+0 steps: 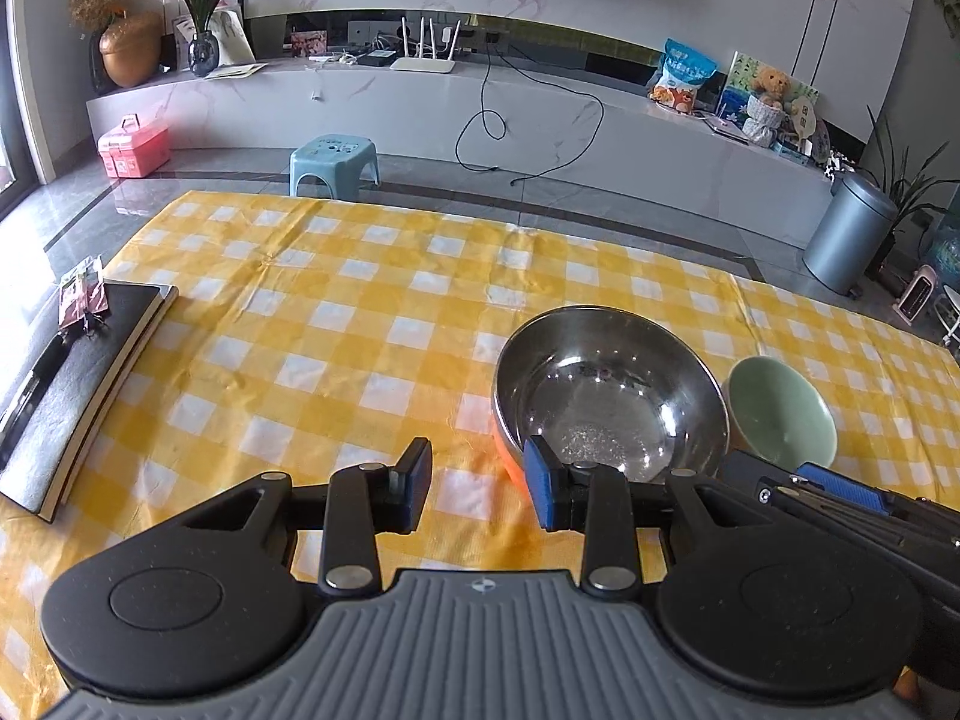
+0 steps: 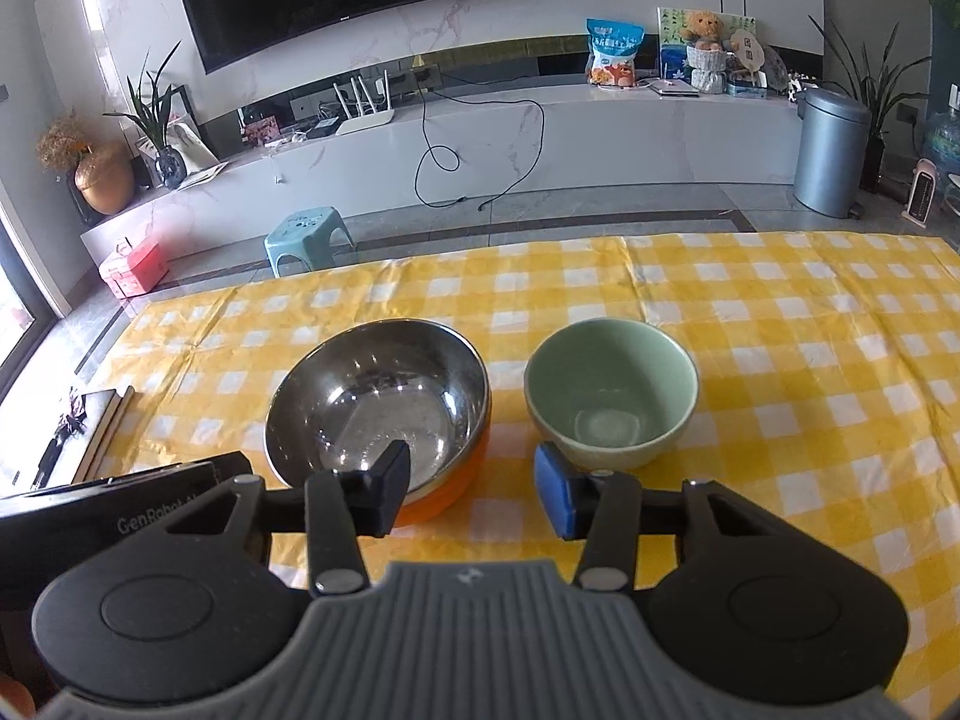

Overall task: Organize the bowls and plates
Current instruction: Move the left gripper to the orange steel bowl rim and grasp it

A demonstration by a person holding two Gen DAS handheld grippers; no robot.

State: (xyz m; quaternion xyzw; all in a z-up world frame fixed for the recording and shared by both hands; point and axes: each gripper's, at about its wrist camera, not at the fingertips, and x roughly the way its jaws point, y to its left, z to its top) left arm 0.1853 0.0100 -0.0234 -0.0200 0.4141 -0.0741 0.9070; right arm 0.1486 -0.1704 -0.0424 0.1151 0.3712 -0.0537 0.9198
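A steel bowl with an orange outside (image 2: 378, 402) stands on the yellow checked tablecloth (image 2: 780, 420), with a pale green ceramic bowl (image 2: 612, 390) just to its right. Both are upright and empty. In the left wrist view the steel bowl (image 1: 606, 396) sits ahead to the right and the green bowl (image 1: 780, 414) beyond it. My left gripper (image 1: 477, 489) is open and empty, just left of the steel bowl. My right gripper (image 2: 471, 495) is open and empty, in front of the gap between the bowls. No plates are in view.
A dark book with a small pink packet on it (image 1: 78, 378) lies at the table's left edge. Beyond the far table edge are a blue stool (image 1: 333, 162), a pink box (image 1: 132, 144) and a grey bin (image 1: 849, 234) on the floor.
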